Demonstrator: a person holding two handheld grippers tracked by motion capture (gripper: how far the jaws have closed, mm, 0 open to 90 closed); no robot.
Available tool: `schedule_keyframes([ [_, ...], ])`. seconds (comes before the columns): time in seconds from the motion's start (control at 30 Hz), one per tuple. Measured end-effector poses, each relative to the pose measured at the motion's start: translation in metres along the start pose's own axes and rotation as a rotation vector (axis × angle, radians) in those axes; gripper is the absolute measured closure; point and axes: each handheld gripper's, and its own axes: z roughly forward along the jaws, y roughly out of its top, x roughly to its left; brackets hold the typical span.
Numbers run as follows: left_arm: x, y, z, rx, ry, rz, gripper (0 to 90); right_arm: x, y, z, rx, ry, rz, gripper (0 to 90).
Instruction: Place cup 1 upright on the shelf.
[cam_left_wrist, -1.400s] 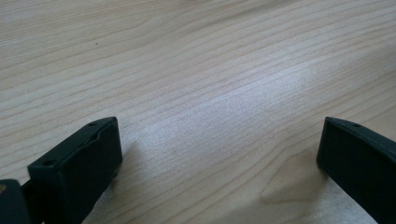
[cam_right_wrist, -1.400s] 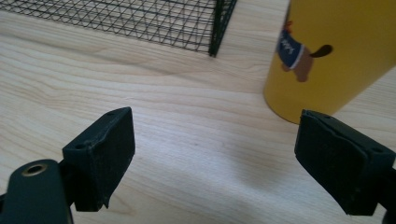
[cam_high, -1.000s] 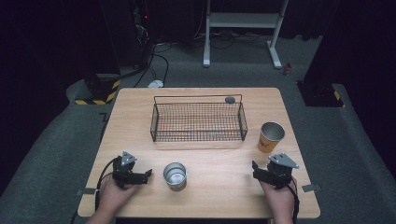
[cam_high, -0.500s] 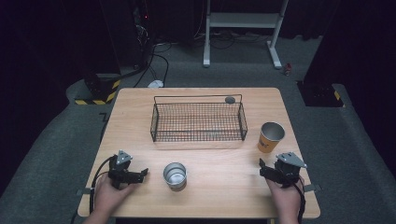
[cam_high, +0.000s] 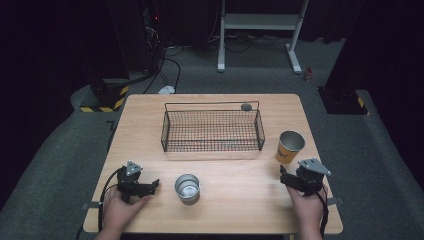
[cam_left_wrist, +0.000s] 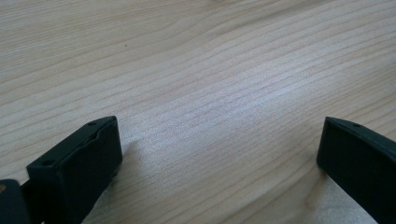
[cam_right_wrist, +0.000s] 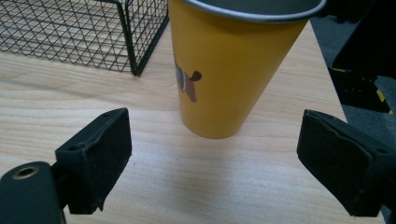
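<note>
A: How was the right hand-held gripper (cam_right_wrist: 212, 154) placed?
B: Released, jaws wide, just short of the yellow cup (cam_right_wrist: 233, 65), which stood upright on the surface (cam_high: 240, 190) beside the wire basket (cam_high: 212, 131). A good grasp likely meant advancing level, centring the tapered wall.
A: And the left hand-held gripper (cam_left_wrist: 219, 154)?
B: Released, empty, near the metal cup (cam_high: 187, 187).

Your left gripper (cam_left_wrist: 219, 154) sits low over the wooden table (cam_left_wrist: 210, 70), its two black jaws spread wide apart at the bottom corners of the view. Pale wood grain runs in slanting lines across the surface between and beyond them. A soft sheen brightens the boards in the middle. Nothing lies between the jaws; each casts a faint shadow on the wood beside it.
</note>
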Motion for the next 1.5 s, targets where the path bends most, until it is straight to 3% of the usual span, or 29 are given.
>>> schedule_keyframes([
  [0.3,0.000,0.000,0.000,0.000,0.000,0.001,0.9,-0.010,0.006,0.004,-0.020,0.006,0.034,12.0],
  [0.4,0.000,0.000,0.000,0.000,0.000,0.000,0.9,-0.010,0.010,0.007,-0.029,-0.009,0.021,11.7],
  [0.8,0.000,0.000,0.001,-0.002,-0.002,-0.004,0.6,-0.015,0.024,0.024,-0.046,0.011,0.035,9.1],
  [0.97,0.000,0.000,0.000,-0.001,-0.002,-0.003,0.6,-0.013,0.029,0.035,-0.056,0.005,0.021,9.0],
  [1.17,0.000,0.000,0.000,0.001,-0.003,-0.001,0.7,-0.013,0.035,0.046,-0.062,0.021,0.041,9.0],
  [1.5,0.000,0.000,0.000,0.001,-0.003,-0.001,0.6,-0.014,0.037,0.051,-0.087,0.027,0.060,9.4],
])
